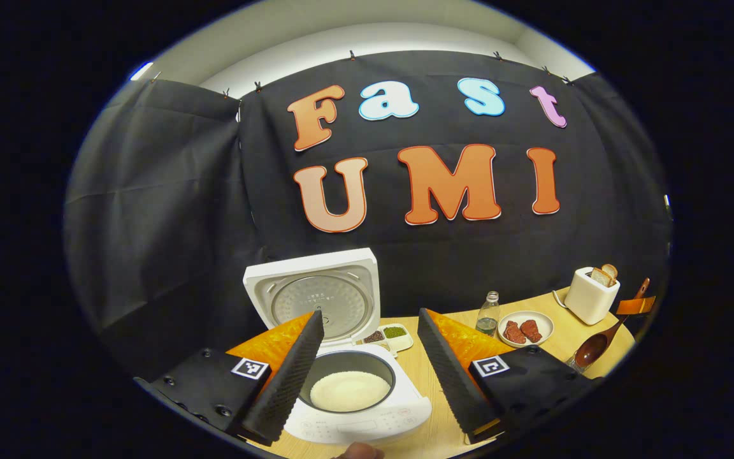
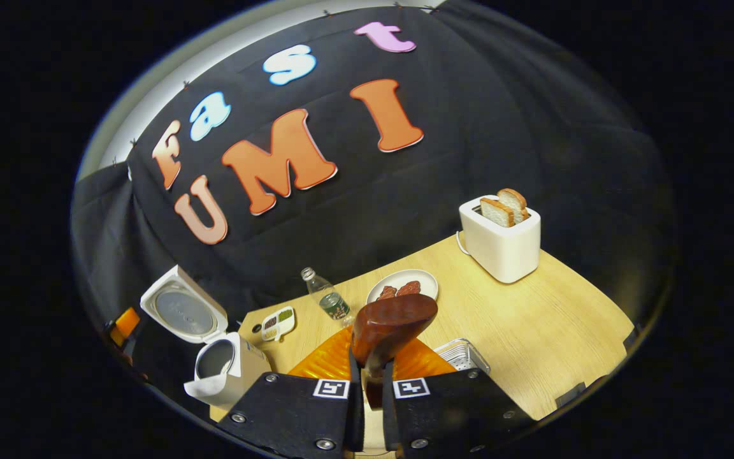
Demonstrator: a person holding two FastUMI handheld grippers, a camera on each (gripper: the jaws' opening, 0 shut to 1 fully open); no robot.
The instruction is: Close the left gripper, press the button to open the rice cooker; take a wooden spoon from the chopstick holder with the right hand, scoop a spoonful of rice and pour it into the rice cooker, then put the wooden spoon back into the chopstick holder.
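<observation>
Now the left claw (image 1: pixel 370 366) hovers spread wide over the white rice cooker (image 1: pixel 367 408), whose lid stands up and whose dark pot holds white rice (image 1: pixel 349 390). At two o'clock, the right claw (image 2: pixel 372 376), tilted above the pale wooden surface (image 2: pixel 532 331), pinches the neck of the dark-brown wooden spoon (image 2: pixel 392 325).
</observation>
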